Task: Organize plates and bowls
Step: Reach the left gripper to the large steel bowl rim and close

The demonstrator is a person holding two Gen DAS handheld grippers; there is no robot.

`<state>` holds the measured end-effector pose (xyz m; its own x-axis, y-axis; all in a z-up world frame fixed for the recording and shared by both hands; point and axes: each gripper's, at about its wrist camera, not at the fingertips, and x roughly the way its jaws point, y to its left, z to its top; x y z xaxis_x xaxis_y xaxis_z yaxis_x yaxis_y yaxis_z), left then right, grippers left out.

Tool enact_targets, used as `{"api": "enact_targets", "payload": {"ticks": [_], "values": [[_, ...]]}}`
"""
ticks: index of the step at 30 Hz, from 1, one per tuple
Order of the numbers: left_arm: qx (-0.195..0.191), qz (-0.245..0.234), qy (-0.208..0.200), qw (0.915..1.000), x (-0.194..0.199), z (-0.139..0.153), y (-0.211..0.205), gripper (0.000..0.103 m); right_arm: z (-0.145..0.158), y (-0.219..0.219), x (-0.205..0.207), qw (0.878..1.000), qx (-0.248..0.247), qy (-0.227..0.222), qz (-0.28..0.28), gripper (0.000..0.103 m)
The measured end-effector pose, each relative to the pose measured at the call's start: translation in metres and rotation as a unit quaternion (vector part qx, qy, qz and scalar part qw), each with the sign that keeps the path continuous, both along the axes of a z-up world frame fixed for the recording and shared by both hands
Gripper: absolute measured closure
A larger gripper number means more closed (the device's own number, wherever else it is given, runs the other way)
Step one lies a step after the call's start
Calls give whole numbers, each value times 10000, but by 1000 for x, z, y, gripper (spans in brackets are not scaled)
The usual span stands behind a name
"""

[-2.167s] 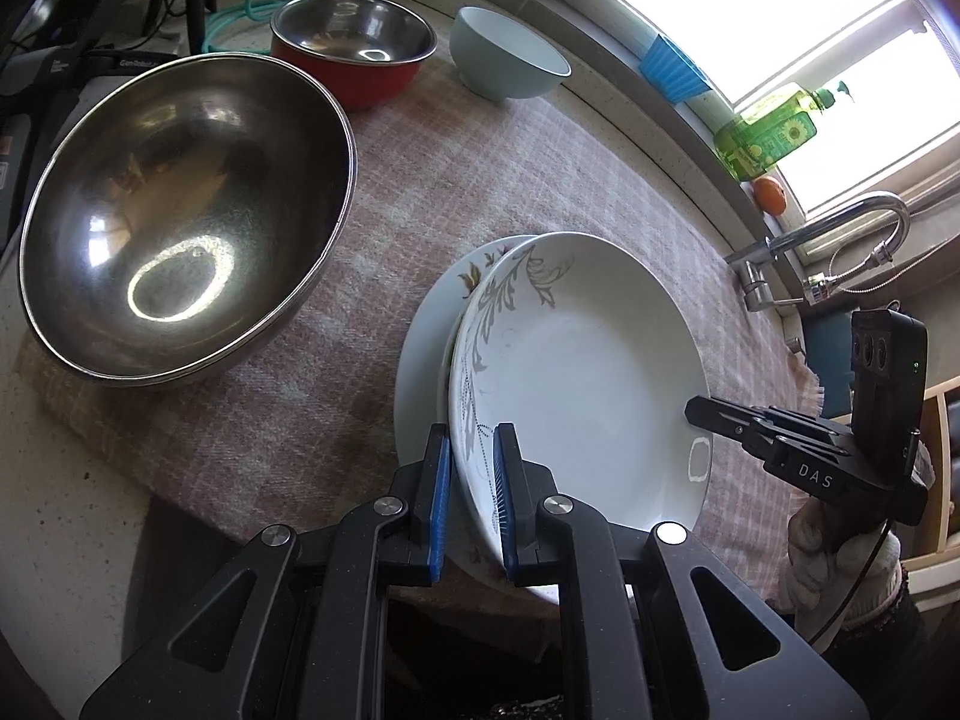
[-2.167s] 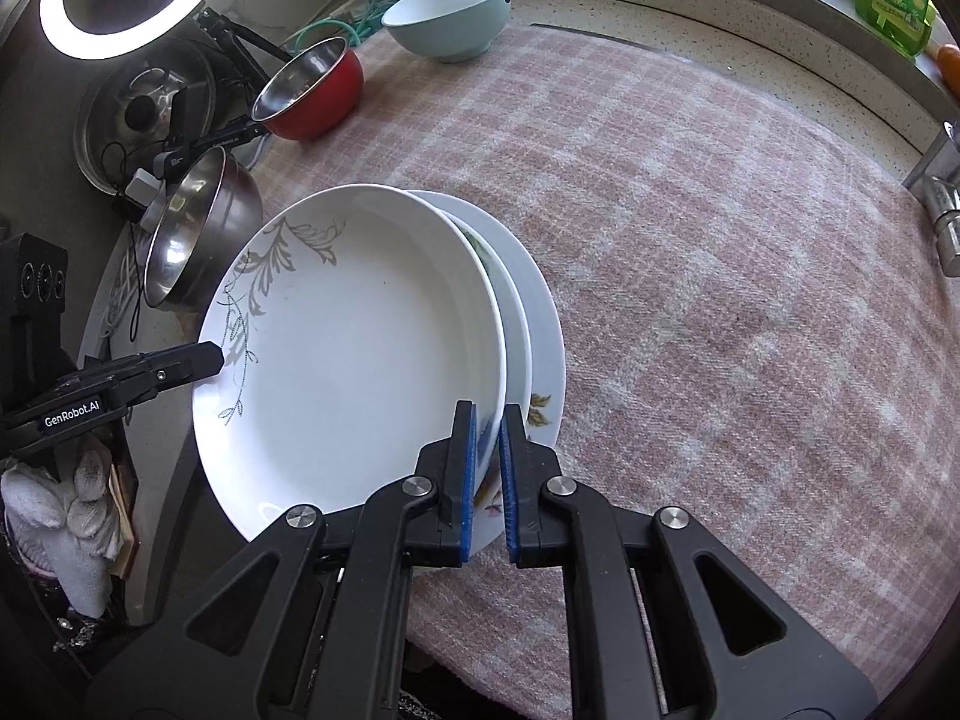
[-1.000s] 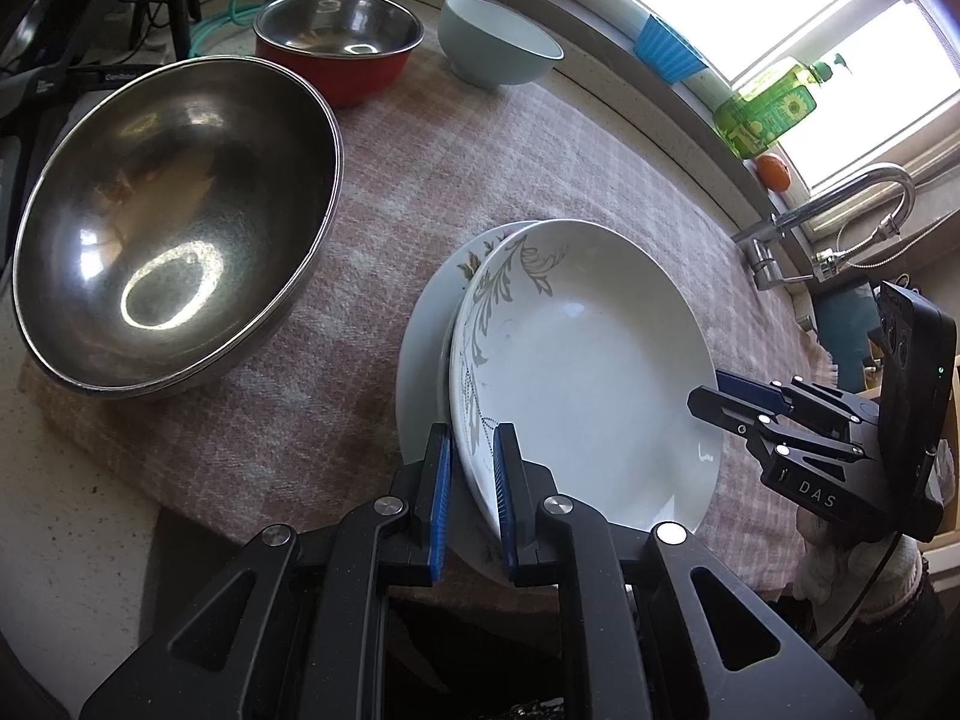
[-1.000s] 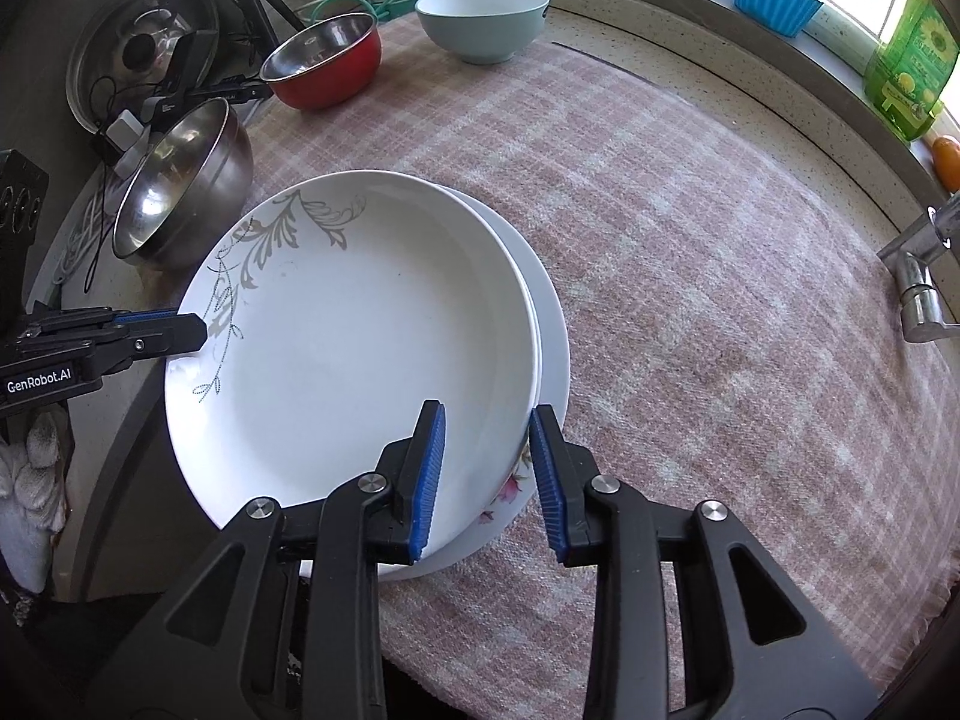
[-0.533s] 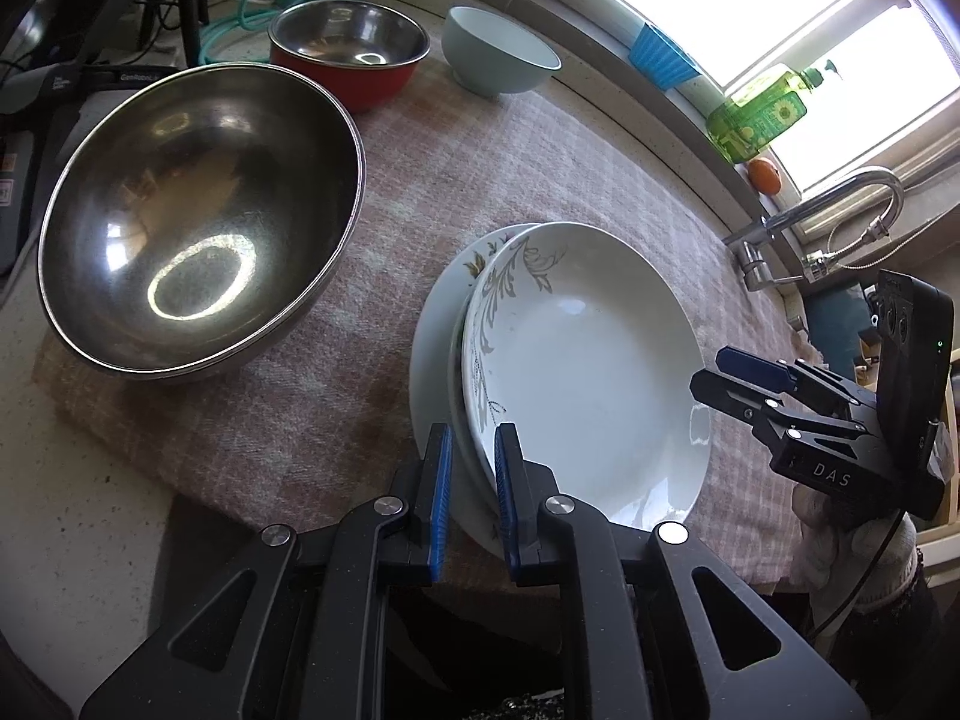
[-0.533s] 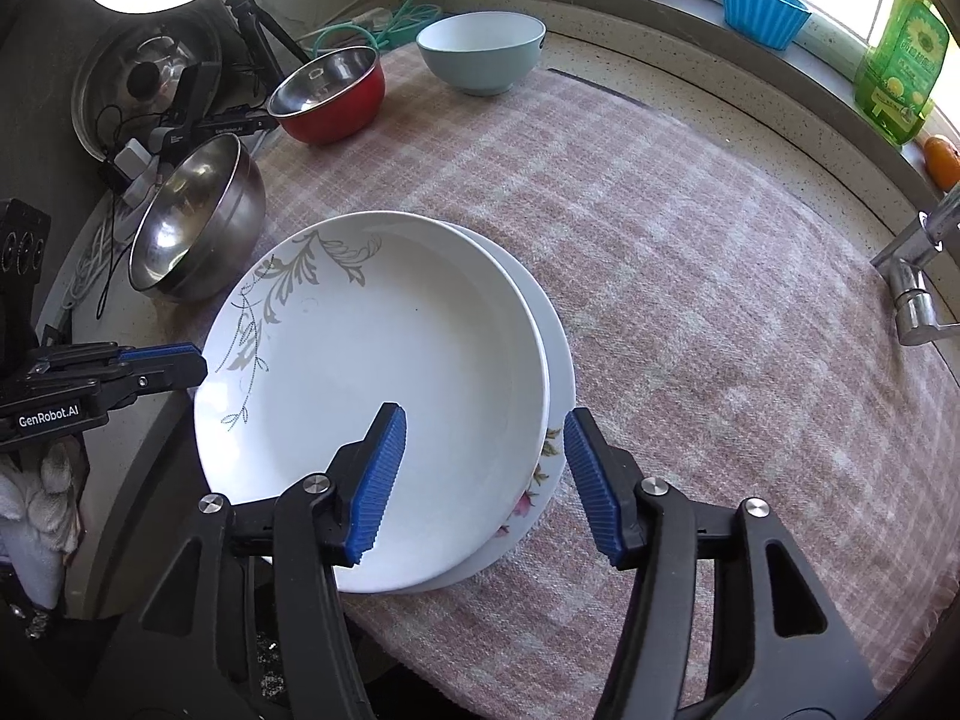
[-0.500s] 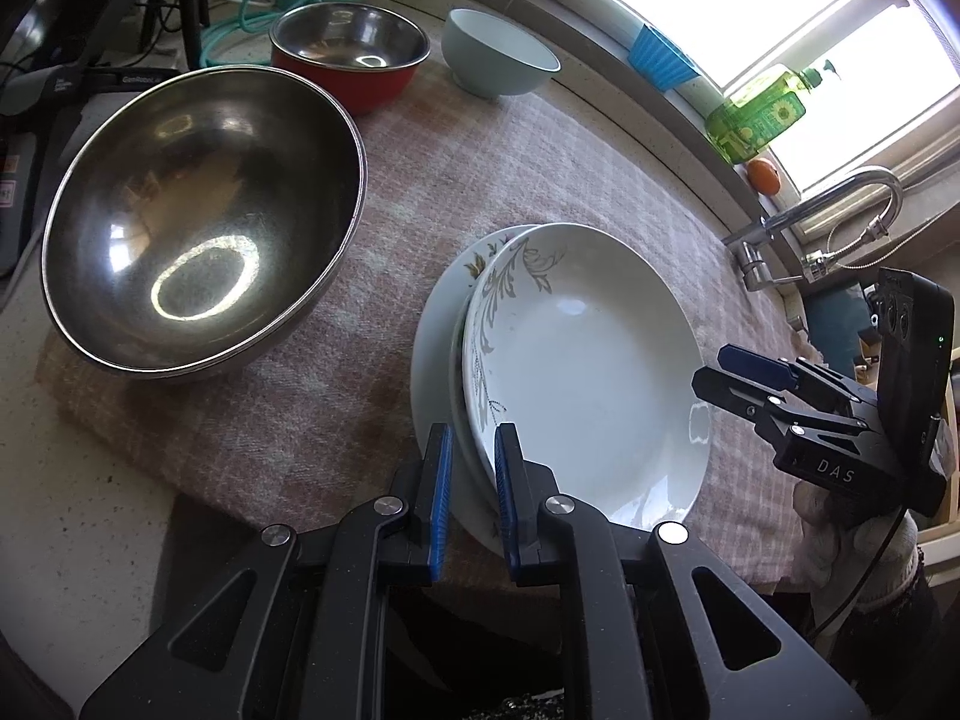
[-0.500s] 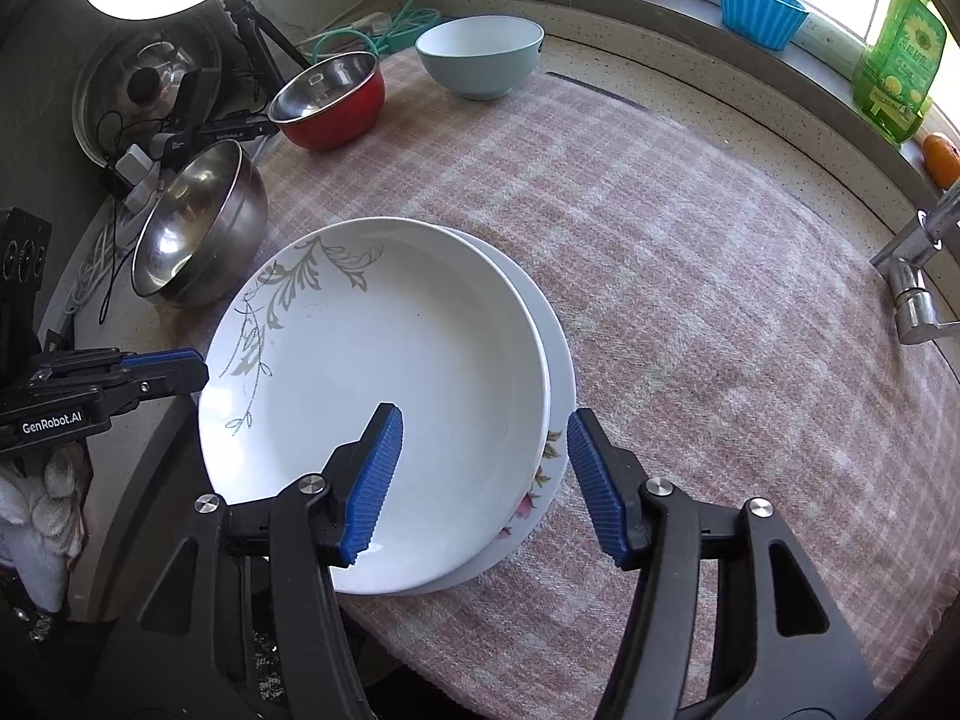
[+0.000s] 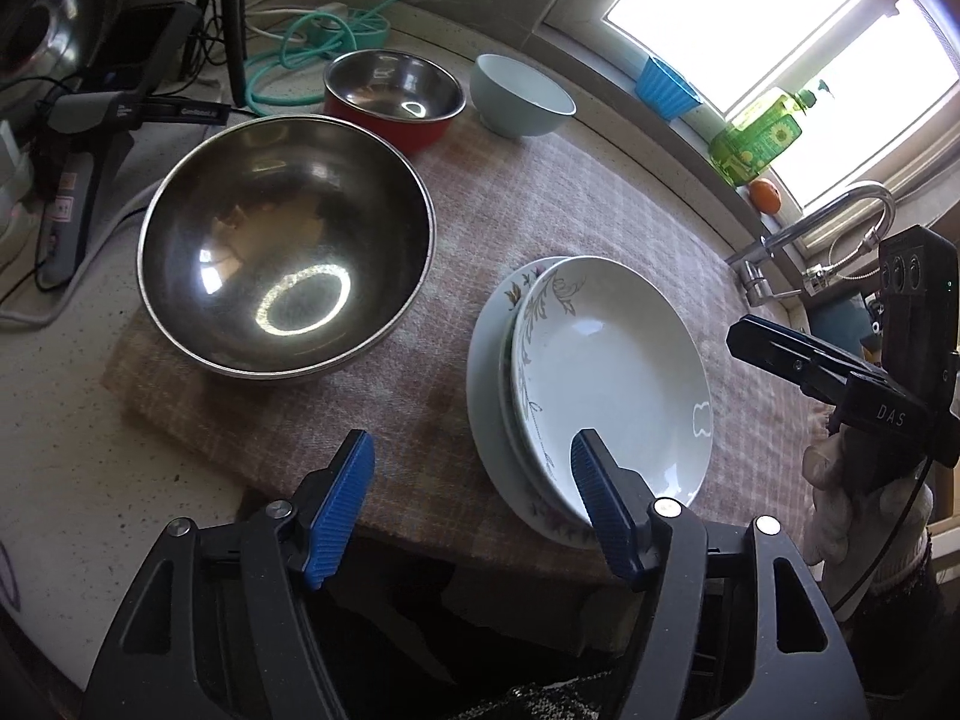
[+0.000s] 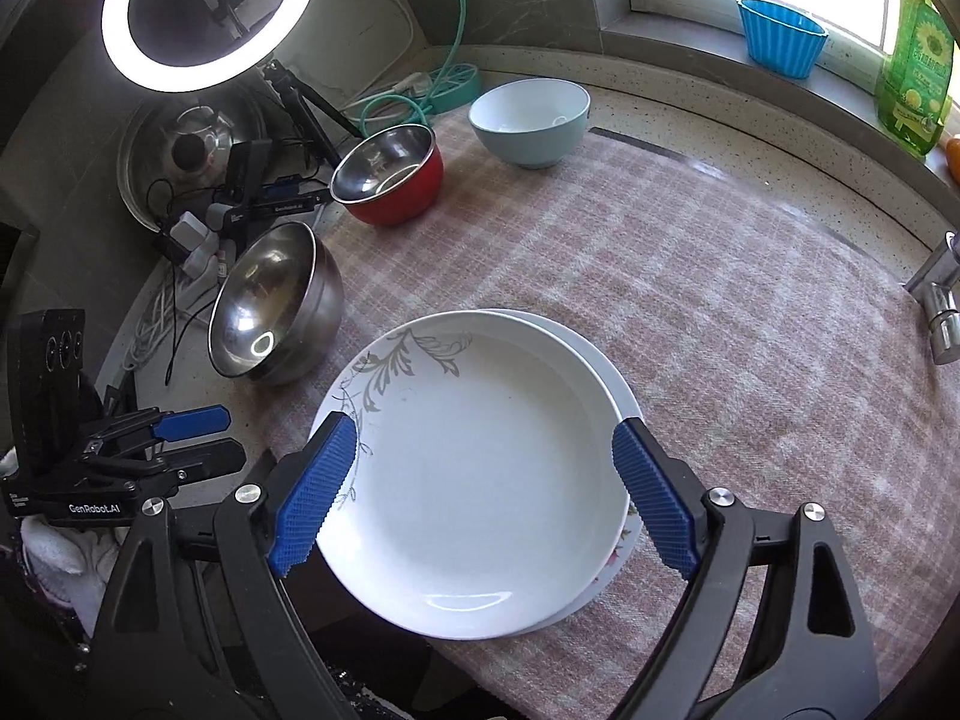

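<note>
Both grippers, left point(image 9: 471, 504) and right point(image 10: 480, 492), are opening, gripping nothing; the vine-patterned plate point(image 10: 474, 468) rests stacked on the checked cloth point(image 10: 720, 300). Stacking looks done; next probably the steel bowl point(image 9: 285, 243).

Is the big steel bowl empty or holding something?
Empty: the large stainless steel bowl shows only bare reflective metal inside.

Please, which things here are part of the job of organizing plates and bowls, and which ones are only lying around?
Part of the job:
- stack of plates
- large steel bowl
- red steel bowl
- pale blue bowl

Only lying around:
- ring light
- blue cup
- green soap bottle
- faucet
- green hose
- checked cloth
</note>
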<state>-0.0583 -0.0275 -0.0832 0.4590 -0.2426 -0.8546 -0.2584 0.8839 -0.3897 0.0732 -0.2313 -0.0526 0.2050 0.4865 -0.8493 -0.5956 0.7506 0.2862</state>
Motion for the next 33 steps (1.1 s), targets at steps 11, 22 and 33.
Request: {"api": "enact_targets", "payload": {"ticks": [11, 22, 33], "values": [[172, 525, -217, 9982, -10, 16, 55, 35, 10, 52, 2, 9989, 428, 112, 163, 13], [229, 763, -191, 9966, -11, 10, 102, 35, 5, 112, -6, 9967, 626, 164, 494, 10], [104, 732, -175, 9971, 0, -4, 127, 38, -5, 138, 1, 9969, 713, 54, 318, 7]]}}
